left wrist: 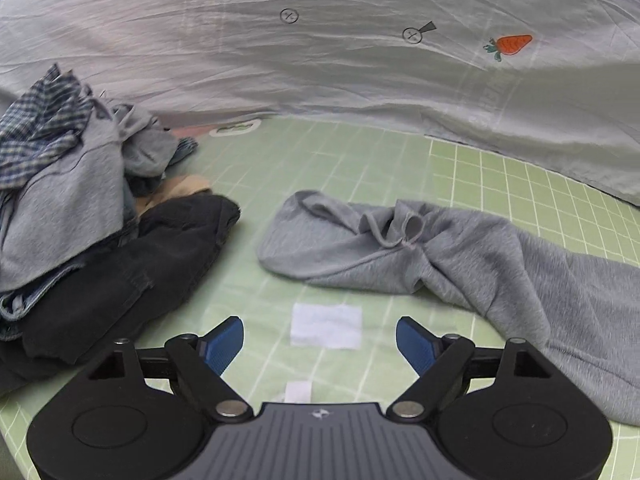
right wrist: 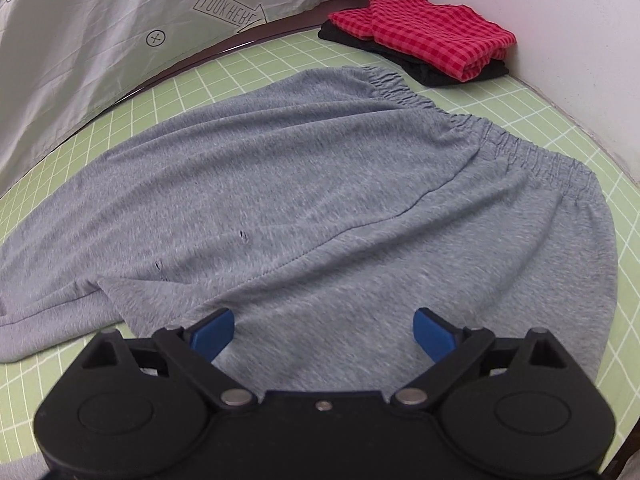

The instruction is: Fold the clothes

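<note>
Grey sweatpants (right wrist: 304, 184) lie spread on the green grid worktop (right wrist: 560, 128), near a folded red checked garment (right wrist: 432, 36). Both claws, left (left wrist: 319, 342) and right (right wrist: 324, 330), gape wide, empty. Soft, limp jersey (likely light); the elastic waistband (right wrist: 500, 136) looks the firmest hold.

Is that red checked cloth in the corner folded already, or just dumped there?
Folded. The red checked cloth lies as a flat, layered bundle with a doubled edge, resting on a black folded garment by the white wall.
</note>
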### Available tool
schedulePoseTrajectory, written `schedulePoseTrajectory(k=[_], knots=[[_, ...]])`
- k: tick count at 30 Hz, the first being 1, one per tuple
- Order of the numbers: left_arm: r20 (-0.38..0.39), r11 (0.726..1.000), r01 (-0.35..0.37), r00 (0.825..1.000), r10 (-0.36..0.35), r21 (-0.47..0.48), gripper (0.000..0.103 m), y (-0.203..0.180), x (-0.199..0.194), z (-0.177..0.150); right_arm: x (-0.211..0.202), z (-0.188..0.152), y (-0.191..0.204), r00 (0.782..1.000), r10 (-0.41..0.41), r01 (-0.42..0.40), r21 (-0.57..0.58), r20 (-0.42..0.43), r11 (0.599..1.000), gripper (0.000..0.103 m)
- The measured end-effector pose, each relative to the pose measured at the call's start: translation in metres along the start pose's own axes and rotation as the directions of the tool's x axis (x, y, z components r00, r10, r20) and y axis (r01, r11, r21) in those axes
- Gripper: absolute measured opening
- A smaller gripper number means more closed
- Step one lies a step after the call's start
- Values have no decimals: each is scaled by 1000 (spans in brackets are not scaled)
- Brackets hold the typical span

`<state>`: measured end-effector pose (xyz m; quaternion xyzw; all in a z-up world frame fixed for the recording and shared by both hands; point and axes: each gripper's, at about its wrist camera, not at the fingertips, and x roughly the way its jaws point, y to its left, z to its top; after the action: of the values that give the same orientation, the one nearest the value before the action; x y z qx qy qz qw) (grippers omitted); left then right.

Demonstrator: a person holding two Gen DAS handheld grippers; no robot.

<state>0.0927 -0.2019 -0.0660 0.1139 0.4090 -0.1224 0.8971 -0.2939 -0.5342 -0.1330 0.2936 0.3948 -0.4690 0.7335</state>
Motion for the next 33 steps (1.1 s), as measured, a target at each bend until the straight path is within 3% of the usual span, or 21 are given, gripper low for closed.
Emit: schedulePoseTrajectory(k=[7, 9, 11, 13, 14, 19, 25, 29, 33], knots=[[41, 991, 131, 990, -132, 22, 82, -25, 47, 43, 14, -1, 21, 997, -57, 59, 52, -46, 997, 97], [44, 986, 164, 985, -164, 23, 78, -31, 60, 47, 14, -1, 30, 997, -63, 64, 13, -53, 998, 97], [25, 987, 159, 987, -159, 23, 60, -34, 74, 49, 12, -1, 40, 995, -90, 87, -62, -43, 994, 97], [-8, 987, 160, 987, -160, 6, 19, -33, 88, 49, 12, -1, 46, 993, -112, 108, -90, -42, 990, 97], [-27, 985, 170, 985, -170, -12, 7, -28, 93, 47, 12, 0, 47, 993, -108, 104, -84, -46, 991, 97], [21, 986, 165, 986, -164, -35, 5, 5, 76, 35, 9, -3, 51, 992, -110, 106, -79, -53, 991, 97], [34, 992, 57, 998, -53, -111, 5, 66, 37, 4, 10, -10, 54, 994, -89, 83, -87, -69, 993, 97], [3, 991, -53, 999, 54, -121, 5, 99, 19, -27, 9, -12, 53, 995, -68, 63, -75, -77, 995, 97], [-83, 978, -135, 989, 123, -158, 6, 127, 21, -46, 9, -13, 52, 995, -55, 50, -68, -86, 996, 97]])
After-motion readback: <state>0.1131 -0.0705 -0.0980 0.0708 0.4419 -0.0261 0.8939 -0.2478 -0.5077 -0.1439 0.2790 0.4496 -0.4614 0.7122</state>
